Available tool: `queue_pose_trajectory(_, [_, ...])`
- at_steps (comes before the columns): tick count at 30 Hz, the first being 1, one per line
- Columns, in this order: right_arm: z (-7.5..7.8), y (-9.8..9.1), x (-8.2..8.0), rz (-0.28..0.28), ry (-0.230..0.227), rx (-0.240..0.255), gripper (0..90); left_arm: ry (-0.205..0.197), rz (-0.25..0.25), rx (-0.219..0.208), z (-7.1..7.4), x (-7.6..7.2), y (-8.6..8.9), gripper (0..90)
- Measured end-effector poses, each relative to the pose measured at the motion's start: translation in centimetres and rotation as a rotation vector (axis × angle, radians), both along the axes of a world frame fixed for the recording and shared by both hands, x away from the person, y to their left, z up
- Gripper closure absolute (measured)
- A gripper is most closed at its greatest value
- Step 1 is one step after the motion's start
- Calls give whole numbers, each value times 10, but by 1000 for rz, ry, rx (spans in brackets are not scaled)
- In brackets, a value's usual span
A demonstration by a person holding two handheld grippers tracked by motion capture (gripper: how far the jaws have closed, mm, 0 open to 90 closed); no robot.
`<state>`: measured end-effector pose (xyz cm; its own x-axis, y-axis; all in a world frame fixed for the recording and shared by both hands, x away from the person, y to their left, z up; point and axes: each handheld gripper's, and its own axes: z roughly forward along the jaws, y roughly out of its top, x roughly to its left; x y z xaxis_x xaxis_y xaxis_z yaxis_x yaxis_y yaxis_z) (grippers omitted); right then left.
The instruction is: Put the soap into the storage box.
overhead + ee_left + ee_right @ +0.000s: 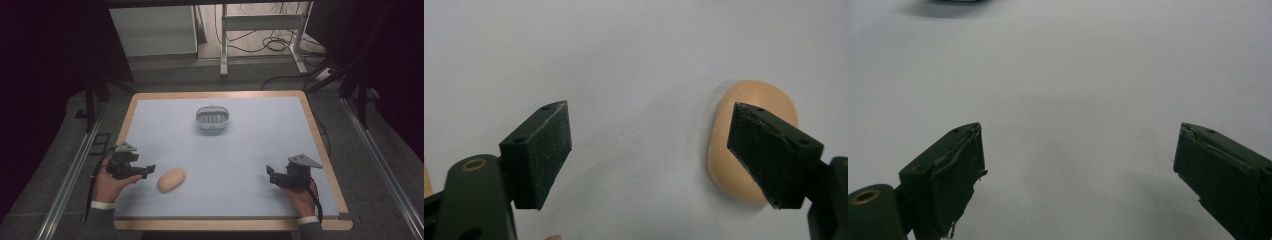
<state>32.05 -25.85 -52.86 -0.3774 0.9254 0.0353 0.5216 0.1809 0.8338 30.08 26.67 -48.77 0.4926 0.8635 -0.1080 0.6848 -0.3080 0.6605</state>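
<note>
A tan oval bar of soap lies on the pale blue mat near the front left. My left gripper sits just left of it, open, jaws aimed at it. In the left gripper view the soap lies partly behind the right pad, not between the jaws. A grey oval soap dish with a slotted floor stands at the back middle of the mat. My right gripper rests open at the front right; in the right gripper view its jaws stand wide apart over bare mat.
The mat lies on a wooden table whose edges show all round. Beyond the far edge are a white metal frame, a white cabinet and cables on the floor. Metal rails run along both sides.
</note>
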Motion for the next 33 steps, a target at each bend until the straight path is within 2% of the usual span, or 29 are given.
queue_pose_trajectory(3, [0, -1, 1, -4, 11, 5, 62, 2, -14, -2, 6, 3, -2, 184])
queue_pose_trajectory(7, [0, 0, 0, -6, 5, 4, 62, 4, -52, 13, 13, 4, -8, 187])
queue_pose_trajectory(12, [0, 0, -1, -8, -2, 4, 64, 1, -75, 18, 21, 4, -15, 190])
queue_pose_trajectory(22, [0, 0, 0, -11, 6, 0, 64, 14, -112, 41, 24, 7, -25, 188])
queue_pose_trajectory(26, [0, 0, -2, -18, -16, -1, 71, 21, -120, 55, 24, 10, -27, 187])
queue_pose_trajectory(33, [1, 0, -3, -25, -27, -6, 72, 43, -146, 84, 19, 11, -36, 187])
